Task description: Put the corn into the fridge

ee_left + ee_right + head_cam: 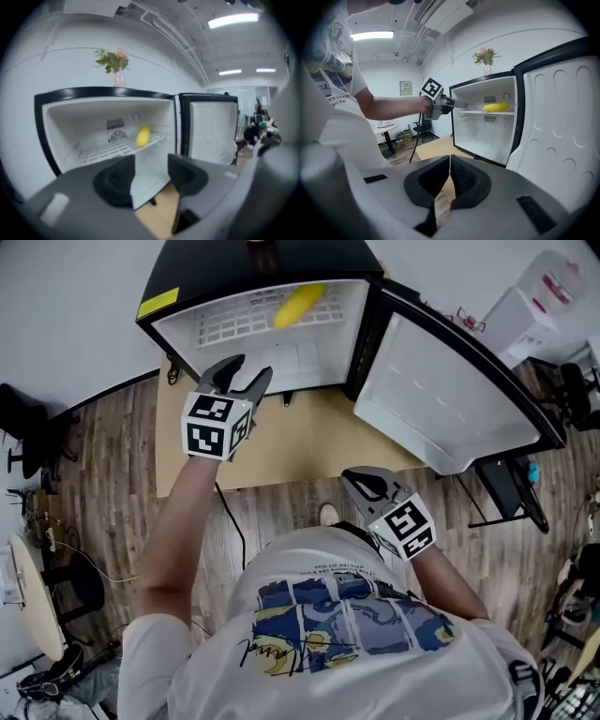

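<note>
Corn point(298, 304) lies on the open fridge's point(216, 263) shelf point(234, 324), with a flower vase point(119, 78) on top. The left gripper's point(249, 371) jaws stand apart and empty; the right gripper's point(359, 482) jaws are together.

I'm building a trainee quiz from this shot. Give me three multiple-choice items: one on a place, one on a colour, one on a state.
1. Where is the corn?
A. on the floor
B. on the shelf in the fridge
C. on top of the fridge

2. What colour is the fridge's inside?
A. white
B. red
C. black

3. How is the right gripper?
A. wide open
B. shut, empty
C. shut on the corn

Answers:
1 B: the corn lies on the wire shelf.
2 A: the inner walls are white.
3 B: its jaws meet with nothing between them.
</note>
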Demonstrator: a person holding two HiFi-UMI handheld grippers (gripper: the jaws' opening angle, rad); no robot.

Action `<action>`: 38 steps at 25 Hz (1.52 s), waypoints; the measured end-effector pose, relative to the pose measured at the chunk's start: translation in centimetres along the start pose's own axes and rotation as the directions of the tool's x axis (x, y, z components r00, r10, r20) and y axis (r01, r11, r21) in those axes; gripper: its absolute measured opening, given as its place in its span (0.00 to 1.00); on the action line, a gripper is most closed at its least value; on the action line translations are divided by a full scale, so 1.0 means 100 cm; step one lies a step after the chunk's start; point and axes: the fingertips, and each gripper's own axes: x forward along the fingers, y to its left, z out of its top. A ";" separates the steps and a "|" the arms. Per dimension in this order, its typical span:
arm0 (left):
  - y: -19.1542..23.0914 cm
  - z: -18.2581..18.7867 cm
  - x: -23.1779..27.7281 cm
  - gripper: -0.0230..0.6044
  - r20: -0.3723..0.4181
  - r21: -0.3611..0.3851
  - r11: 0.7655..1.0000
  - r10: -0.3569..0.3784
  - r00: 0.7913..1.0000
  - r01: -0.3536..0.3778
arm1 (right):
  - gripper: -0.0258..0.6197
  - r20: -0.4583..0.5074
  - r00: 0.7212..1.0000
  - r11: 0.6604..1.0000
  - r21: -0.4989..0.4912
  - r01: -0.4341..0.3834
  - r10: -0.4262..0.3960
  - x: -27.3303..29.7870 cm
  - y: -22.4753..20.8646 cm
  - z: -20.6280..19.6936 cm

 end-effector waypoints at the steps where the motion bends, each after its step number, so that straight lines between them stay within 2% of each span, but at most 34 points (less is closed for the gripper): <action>1: -0.003 -0.004 -0.011 0.38 0.008 -0.009 1.000 -0.009 1.000 0.009 | 0.06 -0.001 1.000 1.000 -0.001 0.002 -0.002 0.002 0.006 0.001; 4: -0.011 -0.016 -0.044 0.30 0.030 -0.028 0.999 -0.033 0.999 0.034 | 0.06 -0.003 1.000 1.000 -0.005 0.007 -0.007 0.008 0.023 0.003; 8: -0.025 -0.026 -0.081 0.24 0.051 -0.059 0.996 -0.058 0.997 0.061 | 0.06 -0.011 1.000 1.000 -0.005 0.009 -0.010 0.012 0.036 0.004; 13: -0.035 -0.044 -0.128 0.10 0.071 -0.110 0.991 -0.069 0.995 0.076 | 0.06 -0.011 1.000 1.000 -0.003 0.014 -0.014 0.016 0.061 0.009; 16: -0.041 -0.056 -0.155 0.06 0.075 -0.124 0.988 -0.083 0.994 0.092 | 0.06 -0.006 1.000 1.000 -0.011 0.023 -0.023 0.018 0.078 0.014; 22: -0.058 -0.086 -0.207 0.05 0.072 -0.176 0.973 -0.138 0.988 0.149 | 0.06 -0.002 0.999 0.999 -0.001 0.040 -0.040 0.019 0.113 0.017; 29: -0.082 -0.124 -0.262 0.05 0.057 -0.203 0.955 -0.209 0.976 0.216 | 0.06 0.001 0.999 0.999 0.019 0.050 -0.050 0.019 0.154 0.015; 38: -0.104 -0.164 -0.306 0.05 0.053 -0.234 0.936 -0.258 0.965 0.263 | 0.06 -0.008 0.998 0.998 -0.004 0.066 -0.066 0.014 0.197 0.010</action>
